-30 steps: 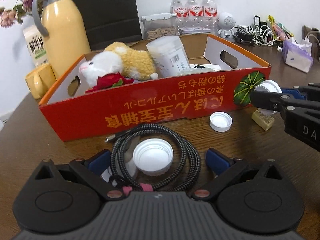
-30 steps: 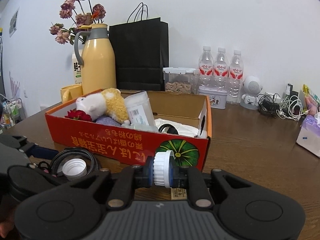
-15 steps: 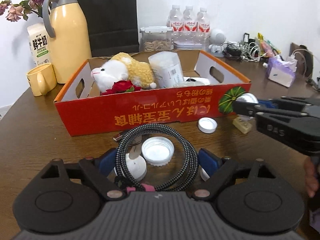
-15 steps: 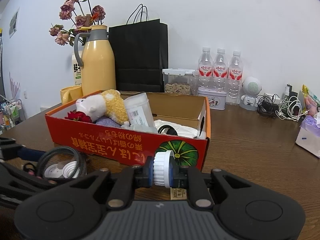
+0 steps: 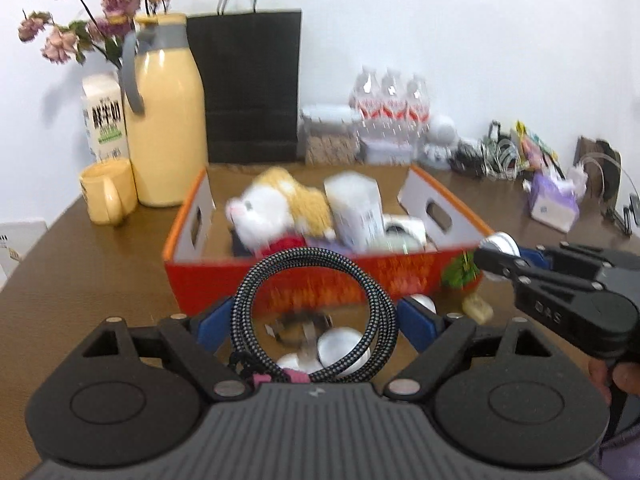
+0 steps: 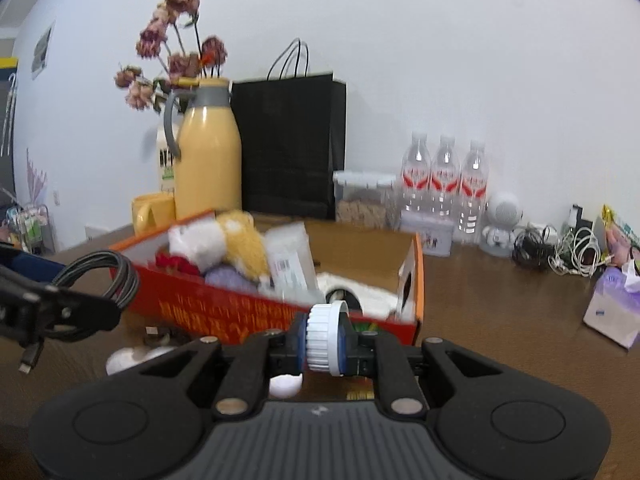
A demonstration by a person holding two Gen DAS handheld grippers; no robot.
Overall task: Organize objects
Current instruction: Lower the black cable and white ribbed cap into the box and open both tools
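Note:
A coil of black-and-white braided cable (image 5: 310,255) hangs off the table between the blue pads of my left gripper (image 5: 316,320), which is shut on its two sides. It is in front of the red cardboard box's front wall (image 5: 224,276). My right gripper (image 6: 324,340) is shut on a white ribbed bottle cap (image 6: 320,338), just before the box's right front corner (image 6: 416,280). The box holds a white-and-yellow plush toy (image 5: 276,208), a red flower and a white container (image 5: 356,208). Loose white caps (image 5: 340,350) lie on the table under the coil.
A yellow thermos (image 5: 166,132), a yellow mug (image 5: 106,190), a milk carton and dried flowers stand left of the box. Behind it are a black paper bag (image 5: 250,88) and three water bottles (image 5: 390,100). Tangled cables (image 5: 492,152) and a tissue pack (image 5: 552,204) lie at right.
My left gripper closed on the cable coil and lifted it off the table, up toward the box; the white caps stayed down. The right gripper kept still with its cap.

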